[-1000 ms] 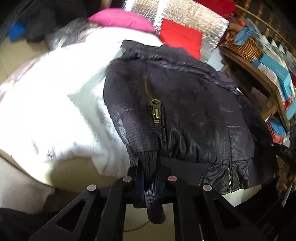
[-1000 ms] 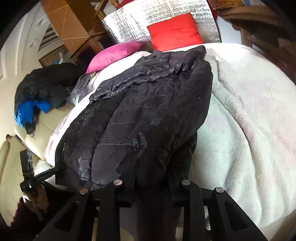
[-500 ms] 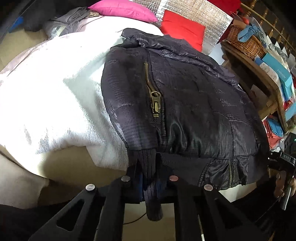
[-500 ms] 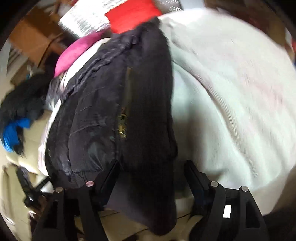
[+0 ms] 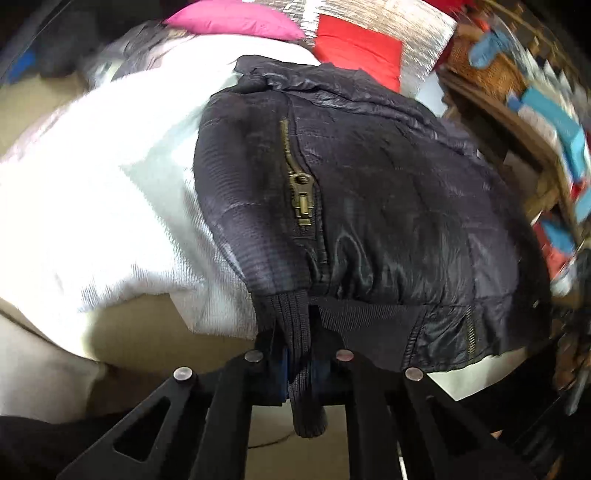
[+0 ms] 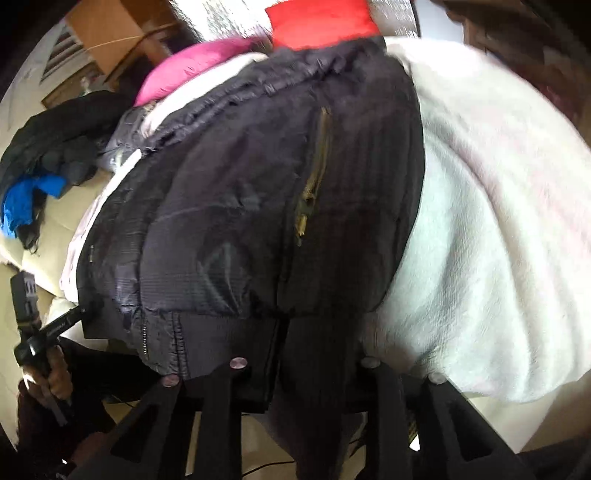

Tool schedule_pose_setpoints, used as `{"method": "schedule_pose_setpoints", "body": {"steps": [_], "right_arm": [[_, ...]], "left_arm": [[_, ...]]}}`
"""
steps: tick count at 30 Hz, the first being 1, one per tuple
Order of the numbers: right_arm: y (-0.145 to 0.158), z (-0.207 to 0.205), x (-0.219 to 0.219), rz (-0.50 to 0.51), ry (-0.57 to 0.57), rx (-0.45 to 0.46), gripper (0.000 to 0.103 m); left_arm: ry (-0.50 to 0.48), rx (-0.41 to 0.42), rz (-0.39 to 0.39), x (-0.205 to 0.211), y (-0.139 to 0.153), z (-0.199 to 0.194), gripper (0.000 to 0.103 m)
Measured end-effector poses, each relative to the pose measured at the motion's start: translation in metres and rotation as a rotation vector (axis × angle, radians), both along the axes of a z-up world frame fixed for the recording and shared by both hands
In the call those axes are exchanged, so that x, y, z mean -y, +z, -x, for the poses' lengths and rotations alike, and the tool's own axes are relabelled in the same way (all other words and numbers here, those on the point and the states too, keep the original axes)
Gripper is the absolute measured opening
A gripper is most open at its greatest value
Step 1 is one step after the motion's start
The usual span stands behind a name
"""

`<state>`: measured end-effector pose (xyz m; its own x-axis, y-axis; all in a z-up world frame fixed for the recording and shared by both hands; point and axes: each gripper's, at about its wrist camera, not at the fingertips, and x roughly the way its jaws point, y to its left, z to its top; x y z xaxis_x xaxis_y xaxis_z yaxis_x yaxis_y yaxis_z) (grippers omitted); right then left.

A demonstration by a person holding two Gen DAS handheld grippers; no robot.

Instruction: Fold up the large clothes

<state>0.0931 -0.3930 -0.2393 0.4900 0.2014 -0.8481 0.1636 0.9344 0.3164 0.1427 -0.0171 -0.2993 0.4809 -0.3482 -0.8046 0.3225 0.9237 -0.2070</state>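
Black padded jacket [image 5: 369,206] spread over a white fleece blanket [image 5: 92,192], collar at the far end, ribbed hem hanging over the near edge; brass zip pull [image 5: 303,199] lying on the chest, left of centre in the left wrist view.

Left gripper [image 5: 301,354] at the near edge, fingers drawn together and clamped on a ribbed cuff [image 5: 304,369] that dangles down between them; hem band just to the right of the grip.

Right gripper [image 6: 317,363] low at the near hem, jaws closing with dark fabric of the jacket between them; cannot tell whether the pads press on it yet, fabric covering the fingertips.

Seen from the right wrist camera: left gripper at the far left of the picture, held in a hand [image 6: 55,376], its tip meeting the jacket's left corner.

Beyond the collar, a pink cushion [image 5: 236,20] and a red cushion [image 5: 360,48] against a silver quilted backing [image 5: 417,29]; wicker basket [image 5: 491,70] on shelving at the far right; heap of dark and blue clothes [image 6: 40,162] at the left.
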Motion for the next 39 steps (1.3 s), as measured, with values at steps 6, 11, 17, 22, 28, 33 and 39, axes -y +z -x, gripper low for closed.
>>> {"method": "schedule_pose_setpoints", "body": {"steps": [6,11,17,22,28,33,39], "right_arm": [[0.027,-0.003,-0.001,-0.041,0.004,0.075,0.019],[0.082,-0.01,0.012,-0.086,0.007,0.217,0.016],[0.136,-0.051,0.025,-0.081,-0.014,0.36,0.014],[0.17,-0.117,0.045,-0.06,-0.047,0.426,0.013],[0.189,-0.222,0.087,-0.085,-0.131,0.477,0.013],[0.169,-0.323,0.124,-0.101,-0.223,0.477,0.011],[0.124,-0.415,0.156,-0.067,-0.313,0.417,0.01]], "left_arm": [[-0.01,-0.018,0.067,-0.005,0.012,-0.006,0.007],[-0.083,0.081,0.177,-0.012,0.068,-0.01,0.008],[-0.099,0.152,0.264,-0.013,0.139,-0.06,0.008],[-0.086,0.18,0.281,0.006,0.179,-0.136,0.008],[-0.036,0.167,0.293,0.033,0.196,-0.254,0.008],[0.0,0.134,0.293,0.06,0.188,-0.36,0.008],[0.039,0.084,0.27,0.083,0.148,-0.45,0.008]]}}
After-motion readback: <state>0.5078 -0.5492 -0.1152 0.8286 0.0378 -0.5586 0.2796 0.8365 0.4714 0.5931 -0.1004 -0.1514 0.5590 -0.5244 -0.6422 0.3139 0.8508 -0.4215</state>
